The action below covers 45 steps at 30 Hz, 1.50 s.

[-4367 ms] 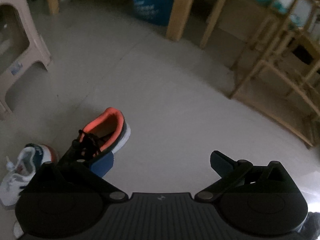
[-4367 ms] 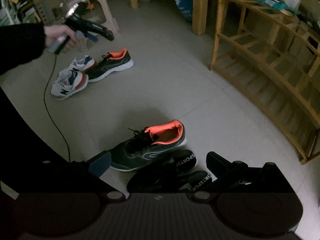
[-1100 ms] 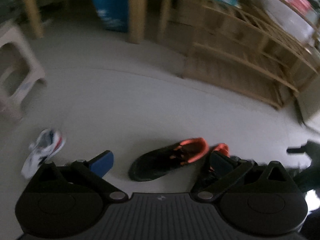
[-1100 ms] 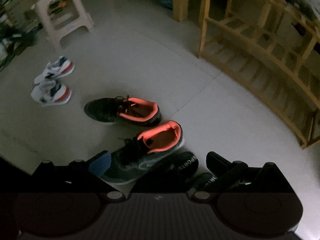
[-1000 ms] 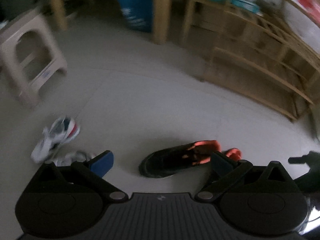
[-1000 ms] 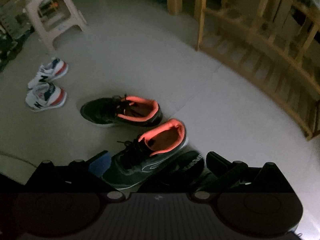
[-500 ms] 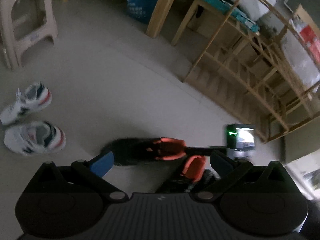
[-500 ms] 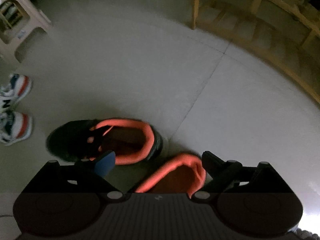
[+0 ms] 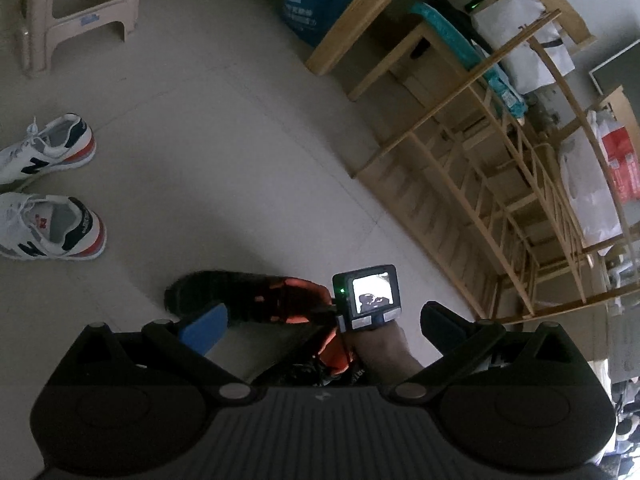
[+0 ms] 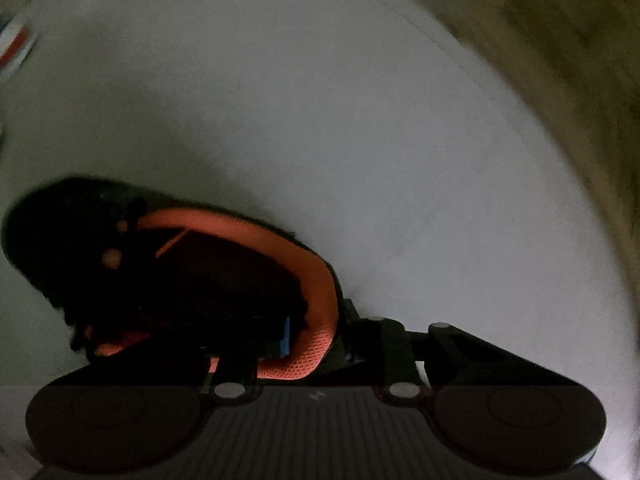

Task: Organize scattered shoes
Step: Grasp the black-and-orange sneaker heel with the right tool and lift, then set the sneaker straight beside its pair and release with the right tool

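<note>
Two white sneakers (image 9: 48,208) left, wooden rack (image 9: 500,200) right, stool (image 9: 76,8) behind.

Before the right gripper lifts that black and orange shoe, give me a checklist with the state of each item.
1. Right gripper jaws straddle the shoe's orange heel collar, one inside, one outside: ok.
2. Jaws fully clamped: not ok, they are closing on the collar.
3. Left gripper free, jaws open on nothing: ok.
4. Second black and orange shoe lying close by, clear of the lift: cannot tell.
5. White sneakers paired, out of the way: ok.
6. Wooden rack shelves free: ok.
</note>
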Available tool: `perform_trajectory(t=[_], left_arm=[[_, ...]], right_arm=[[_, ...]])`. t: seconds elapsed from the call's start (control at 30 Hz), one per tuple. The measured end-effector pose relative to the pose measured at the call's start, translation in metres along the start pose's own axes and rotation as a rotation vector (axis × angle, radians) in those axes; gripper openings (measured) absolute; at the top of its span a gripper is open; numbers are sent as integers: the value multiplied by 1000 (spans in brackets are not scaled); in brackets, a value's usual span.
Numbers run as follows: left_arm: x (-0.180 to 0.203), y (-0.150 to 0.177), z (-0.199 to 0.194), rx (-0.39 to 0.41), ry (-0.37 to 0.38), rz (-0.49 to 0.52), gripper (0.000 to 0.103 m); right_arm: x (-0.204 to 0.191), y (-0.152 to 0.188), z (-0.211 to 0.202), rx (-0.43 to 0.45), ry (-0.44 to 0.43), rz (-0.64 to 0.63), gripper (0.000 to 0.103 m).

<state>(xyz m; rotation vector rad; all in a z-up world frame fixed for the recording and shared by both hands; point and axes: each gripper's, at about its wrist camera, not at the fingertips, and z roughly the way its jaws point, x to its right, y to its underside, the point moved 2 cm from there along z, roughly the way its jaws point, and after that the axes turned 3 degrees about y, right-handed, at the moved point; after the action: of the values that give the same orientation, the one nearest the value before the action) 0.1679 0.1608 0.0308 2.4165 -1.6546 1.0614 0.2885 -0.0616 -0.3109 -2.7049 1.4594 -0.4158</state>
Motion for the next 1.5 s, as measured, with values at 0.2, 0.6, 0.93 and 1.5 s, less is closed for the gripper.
perform_trajectory(t=[0.2,0.6,0.93,1.5], left_arm=[[-3,6,8,-46,1,4,103],[0,4,11,-49,8,10,103],[1,3,16,-58,14,13,103],[2,0,14,-53,22,1,103]], right_arm=[[-10,-10,2,55,-22,-236,18],[-13,-11,3,114,3,-642,18],[-5,-1,-2,100,-18,-698,18],[10,-22,-8,108,-29,-671,89]])
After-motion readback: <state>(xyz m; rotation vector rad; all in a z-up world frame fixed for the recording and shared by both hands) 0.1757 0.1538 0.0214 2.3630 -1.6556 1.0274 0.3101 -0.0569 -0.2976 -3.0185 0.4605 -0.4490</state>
